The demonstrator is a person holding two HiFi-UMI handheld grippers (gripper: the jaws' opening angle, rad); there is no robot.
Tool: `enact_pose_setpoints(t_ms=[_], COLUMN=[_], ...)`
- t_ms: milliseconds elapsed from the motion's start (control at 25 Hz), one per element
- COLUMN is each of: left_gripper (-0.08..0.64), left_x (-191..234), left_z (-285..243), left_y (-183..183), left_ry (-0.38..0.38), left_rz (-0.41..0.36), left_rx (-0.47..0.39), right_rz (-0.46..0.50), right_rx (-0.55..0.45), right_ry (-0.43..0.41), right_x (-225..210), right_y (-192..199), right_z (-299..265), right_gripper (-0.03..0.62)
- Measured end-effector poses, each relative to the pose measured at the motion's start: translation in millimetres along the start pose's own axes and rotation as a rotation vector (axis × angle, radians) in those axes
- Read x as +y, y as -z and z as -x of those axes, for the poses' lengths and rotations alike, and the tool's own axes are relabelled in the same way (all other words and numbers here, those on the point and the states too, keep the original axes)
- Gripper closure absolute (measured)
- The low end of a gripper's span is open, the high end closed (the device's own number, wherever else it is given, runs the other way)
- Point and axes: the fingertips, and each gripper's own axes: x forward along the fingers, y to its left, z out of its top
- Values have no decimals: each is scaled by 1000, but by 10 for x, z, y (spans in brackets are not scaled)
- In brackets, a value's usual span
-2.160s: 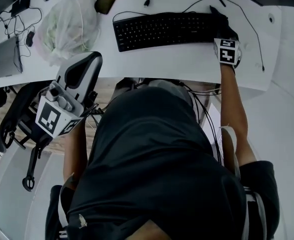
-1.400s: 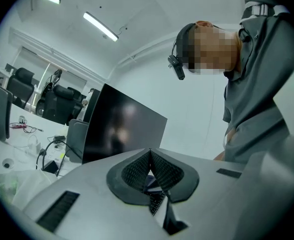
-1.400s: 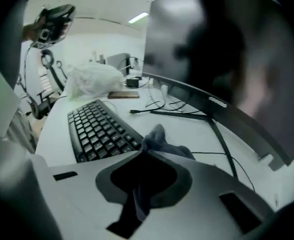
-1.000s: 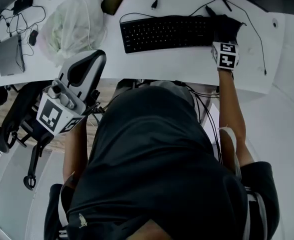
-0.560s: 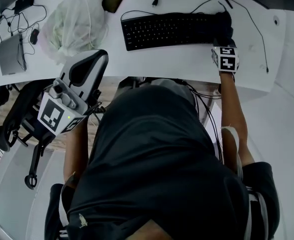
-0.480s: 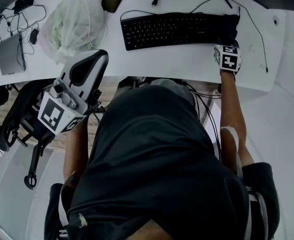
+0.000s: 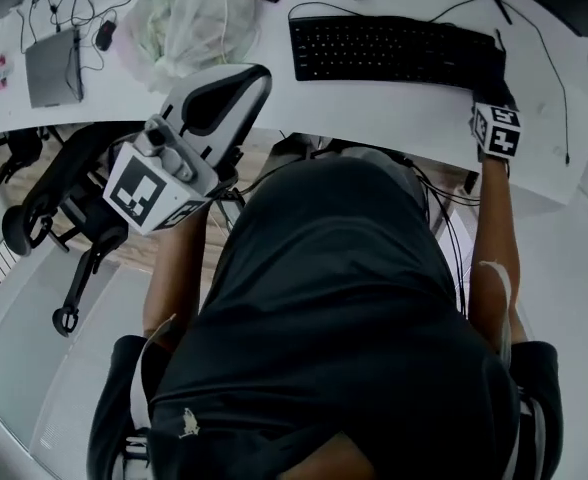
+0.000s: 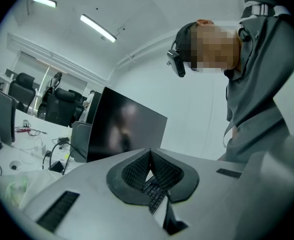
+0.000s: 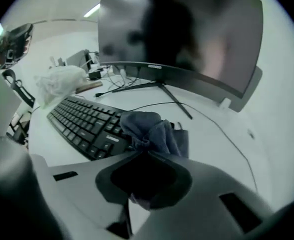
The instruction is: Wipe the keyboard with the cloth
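White counter (image 7: 374, 118): black keyboard (image 7: 384, 50) near the front edge, crumpled plastic bag (image 7: 189, 18) to its left, grey flat box (image 7: 54, 66) far left, thin cable (image 9: 234, 144) right.

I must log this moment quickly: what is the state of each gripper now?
Left gripper: closed, holding nothing.
Right gripper: closed on the cloth.

Right tongs (image 7: 491, 88) rest at a dark cloth (image 7: 487, 63) on the keyboard's (image 7: 384, 48) right end; left tongs (image 7: 232, 90) hover near the white surface's (image 7: 374, 113) front edge.
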Motion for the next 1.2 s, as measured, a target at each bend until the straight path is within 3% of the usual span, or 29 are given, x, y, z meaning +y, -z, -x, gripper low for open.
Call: enact_pose_setpoints(t_ms=[80,120,280,360,440,600,640,720,840,920,1000,1200], left_gripper=[555,555,555,555,555,555,555,555,555,555,555,555], left_x=[30,34,26,22,29,108,120,130,119,100,95,214], left_z=[18,25,57,70,107,202,211,192,90,26,1,108], left_y=[14,17,-4,-45,-65,-8,4,22,23,-10,-35,6], left_ry=[-12,-15,-17,-17,-26,-59,-62,-57,-29,-7,6,-18], left_rz=[7,7,-6,-21,-29,-8,-2,6,6,-5,-15,10], left_rx=[-11,-17,-19,-18,-19,-23,-25,-26,-23,-20,-15,-8], right_rz=[-18,-20,79,58,-29,-77,-98,-79,76,85,23,-5], right_rx=[2,-19,-98,-80,-60,16,20,-16,-75,-78,-58,16], right_ry=[87,79,-215,-263,-188,124,163,116,-119,-191,-156,95], right_x=[-223,-156,875,982,606,-387,-467,-224,677,931,744,-86], right_y=[-57,-137,-387,-338,-193,83,70,-78,-350,-399,-333,-118], right_z=[121,148,-41,-117,-118,51,95,76,-110,-180,-189,-44], right_gripper=[561,561,561,561,561,561,561,561,561,561,561,561])
